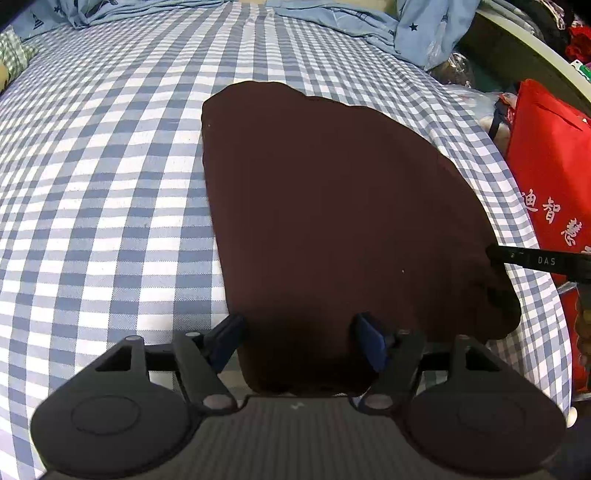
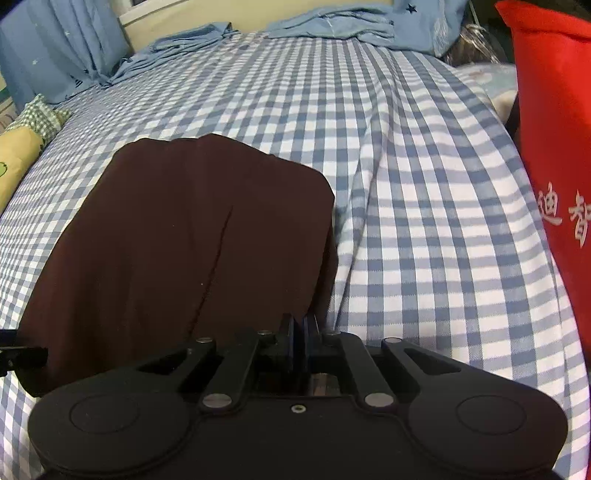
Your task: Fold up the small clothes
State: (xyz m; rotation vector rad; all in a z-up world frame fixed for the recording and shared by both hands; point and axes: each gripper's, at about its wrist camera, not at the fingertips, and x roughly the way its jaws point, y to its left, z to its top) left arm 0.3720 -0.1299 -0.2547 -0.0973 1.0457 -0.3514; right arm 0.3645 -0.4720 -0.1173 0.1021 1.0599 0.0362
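Observation:
A dark maroon garment (image 1: 332,214) lies flat and folded on the blue-and-white checked bed sheet (image 1: 103,192). My left gripper (image 1: 301,341) is open, its blue-padded fingers straddling the garment's near edge. The right gripper's finger (image 1: 539,263) shows at the garment's right corner. In the right wrist view the garment (image 2: 184,236) fills the left middle. My right gripper (image 2: 303,332) is shut at the garment's near right corner; whether cloth is pinched between the pads is hidden.
A red bag with white characters (image 1: 550,173) (image 2: 554,129) stands at the bed's right side. Light blue star-print bedding (image 1: 332,18) (image 2: 325,26) is bunched at the far end. A green checked pillow (image 2: 33,125) lies at the left.

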